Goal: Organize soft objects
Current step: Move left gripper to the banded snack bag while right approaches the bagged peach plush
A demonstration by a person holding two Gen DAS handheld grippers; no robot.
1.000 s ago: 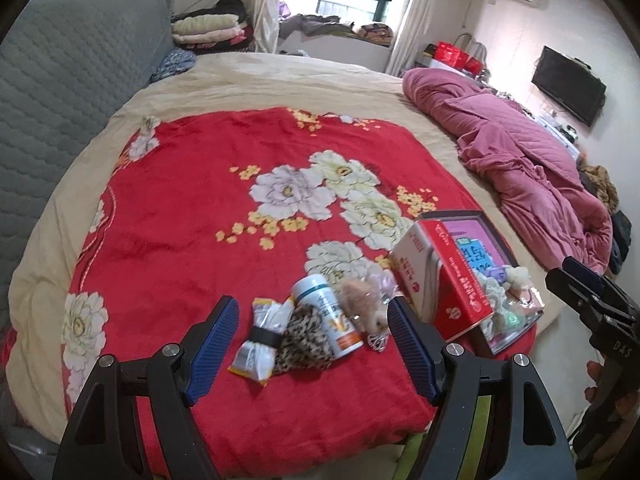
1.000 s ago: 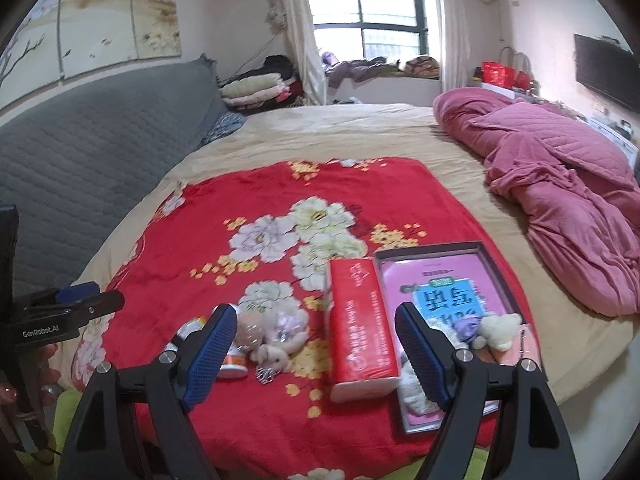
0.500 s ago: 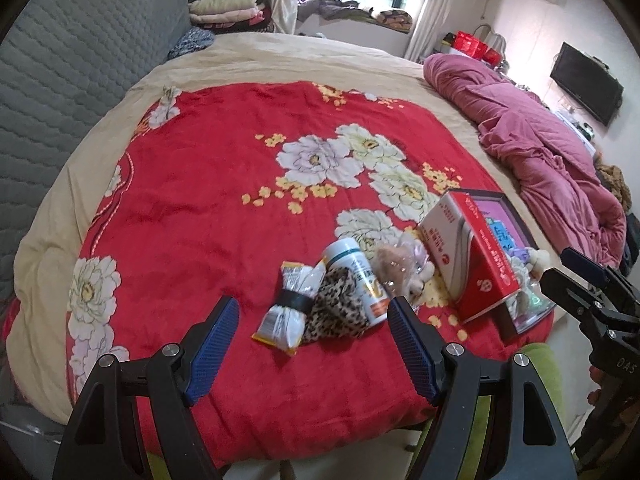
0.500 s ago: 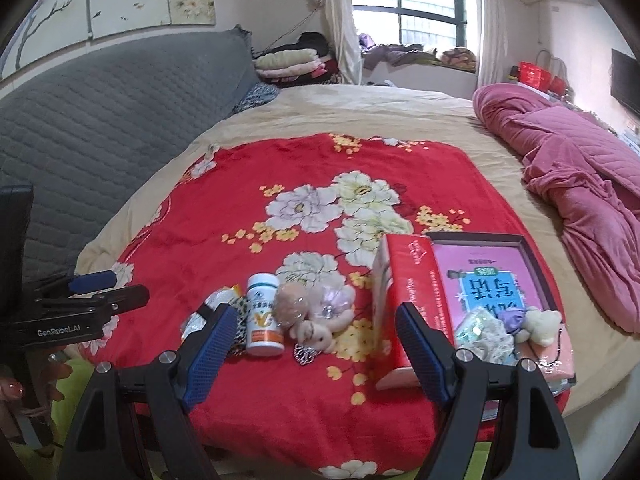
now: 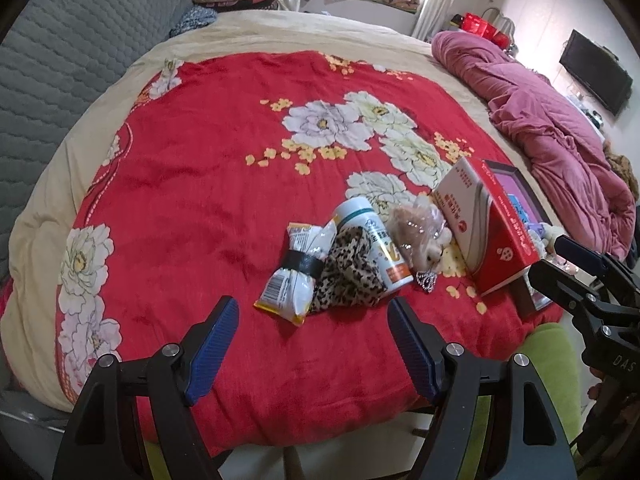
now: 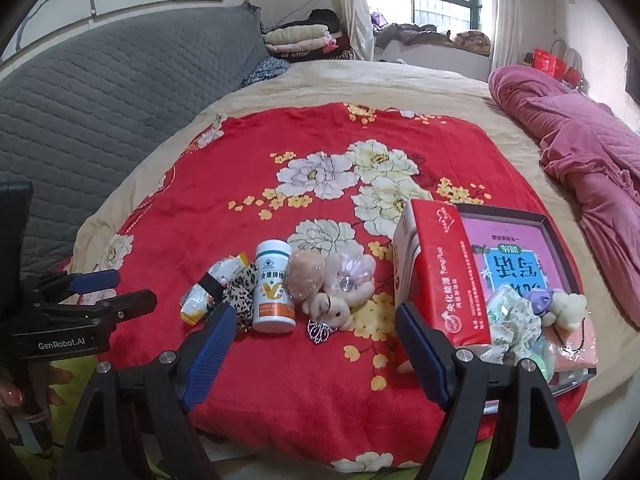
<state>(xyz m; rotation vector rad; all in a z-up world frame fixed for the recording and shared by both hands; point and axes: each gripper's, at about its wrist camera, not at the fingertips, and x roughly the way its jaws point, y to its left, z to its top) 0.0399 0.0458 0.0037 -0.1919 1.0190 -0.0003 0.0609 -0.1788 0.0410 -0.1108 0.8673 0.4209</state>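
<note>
On the red blanket (image 6: 224,184) of the bed, near its front edge, a small heap is seen, and nothing in it is held. Farthest left lies a snack packet (image 5: 292,276) bound by a black band; touching it on the right is a leopard cloth (image 5: 350,276), and against that a white bottle (image 6: 274,286) stands upright. Next, a bagged plush (image 6: 332,284) lies touching the bottle, with a small patterned piece (image 6: 320,330) just in front of it. Further right a red box (image 6: 440,276) is propped, leaning against the rim of a dark tray (image 6: 560,240). In the tray's near corner several soft items are already gathered: a floral cloth (image 6: 516,320), a purple piece and a cream bear (image 6: 568,308).

The task is judged partly done: some soft things are in the tray, while the leopard cloth and bagged plush remain outside, mixed with hard goods.

The left claw (image 5: 310,342) is spread wide and empty, held just short of the packet and cloth. The right claw (image 6: 312,342) is likewise spread and empty, hovering before the bottle and plush.
</note>
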